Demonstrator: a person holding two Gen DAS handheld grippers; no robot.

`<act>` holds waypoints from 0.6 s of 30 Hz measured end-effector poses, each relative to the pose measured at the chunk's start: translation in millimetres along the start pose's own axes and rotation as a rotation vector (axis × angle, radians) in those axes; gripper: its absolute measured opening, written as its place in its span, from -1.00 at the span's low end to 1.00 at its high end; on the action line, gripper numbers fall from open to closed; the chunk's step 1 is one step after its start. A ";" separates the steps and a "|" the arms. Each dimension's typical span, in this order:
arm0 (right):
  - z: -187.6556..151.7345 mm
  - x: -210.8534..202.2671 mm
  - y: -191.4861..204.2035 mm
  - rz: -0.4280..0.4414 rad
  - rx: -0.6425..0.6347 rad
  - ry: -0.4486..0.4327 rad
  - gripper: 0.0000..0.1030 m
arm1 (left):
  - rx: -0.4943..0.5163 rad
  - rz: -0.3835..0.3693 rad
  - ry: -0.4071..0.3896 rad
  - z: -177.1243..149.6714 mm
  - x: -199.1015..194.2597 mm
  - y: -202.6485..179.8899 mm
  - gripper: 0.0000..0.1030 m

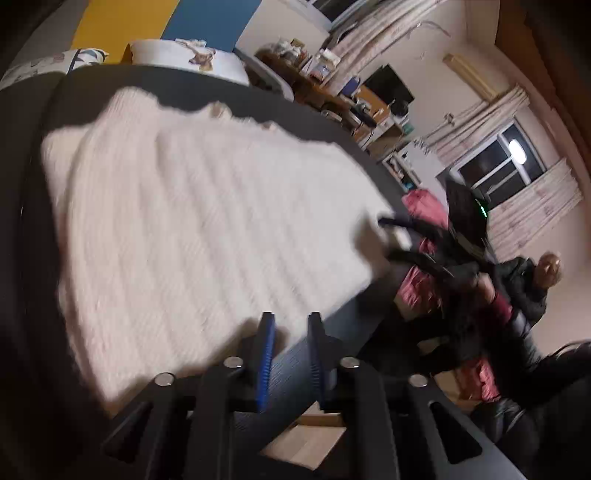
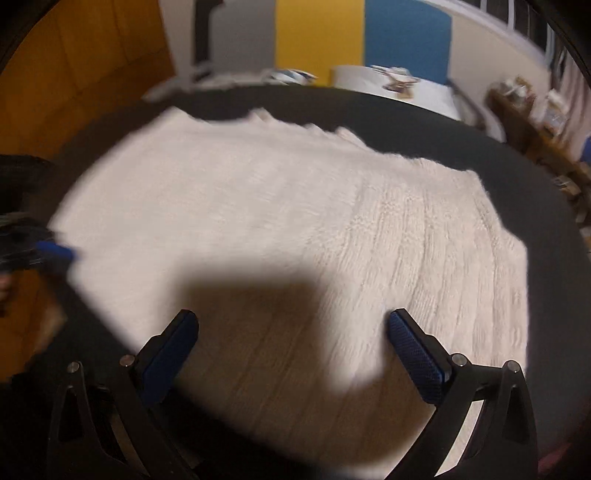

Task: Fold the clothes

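Both tools stand released: right tool (image 2: 291, 332) directly over the cream sweater (image 2: 295, 206), left tool (image 1: 290, 332) at its lower edge.

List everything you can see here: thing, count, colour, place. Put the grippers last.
Knit garment: one, cream white, spread flat on the dark surface.
Dark surface: one, dark grey, beneath the garment.
Pillows: two, white with prints, beyond the surface's far edge.
Wall panels: grey, yellow and blue, behind the pillows.
Clothes pile: pink and black, off the surface's right side in the left wrist view.
Window: one, dark, between pale curtains.
Cluttered desk: one, brown, along the wall.
Left gripper: black with blue pads, jaws narrowly apart, nothing between them.
Right gripper: black with blue pads, jaws wide open over the garment.
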State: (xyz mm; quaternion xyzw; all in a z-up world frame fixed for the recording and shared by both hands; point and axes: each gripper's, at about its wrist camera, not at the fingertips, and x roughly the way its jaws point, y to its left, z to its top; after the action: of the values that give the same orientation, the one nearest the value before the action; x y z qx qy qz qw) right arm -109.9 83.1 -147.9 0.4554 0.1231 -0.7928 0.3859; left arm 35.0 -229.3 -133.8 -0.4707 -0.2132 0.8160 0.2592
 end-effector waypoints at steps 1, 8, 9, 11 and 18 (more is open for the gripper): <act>-5.8 -13.1 -5.8 0.064 0.007 -0.013 1.00 | 0.019 -0.003 -0.009 8.3 3.8 -8.0 -0.62; -72.5 -78.4 -79.0 0.313 0.156 -0.009 1.00 | 0.194 0.006 0.007 72.7 79.6 -76.5 -0.61; -81.6 -83.1 -91.7 0.323 0.189 -0.012 1.00 | 0.221 0.017 0.013 81.1 91.4 -86.3 -0.61; -93.4 -86.6 -112.7 0.335 0.238 -0.017 1.00 | 0.270 0.024 0.026 94.2 108.9 -104.4 -0.61; -81.0 -57.7 -127.9 0.495 0.204 0.025 1.00 | 0.399 0.061 0.112 104.9 162.1 -134.9 -0.61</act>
State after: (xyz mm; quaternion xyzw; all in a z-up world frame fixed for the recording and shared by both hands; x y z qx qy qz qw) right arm -135.1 242.2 -165.7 0.5179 -0.0677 -0.6769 0.5186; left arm -95.6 -34.6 -111.7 -0.4608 -0.0184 0.8221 0.3341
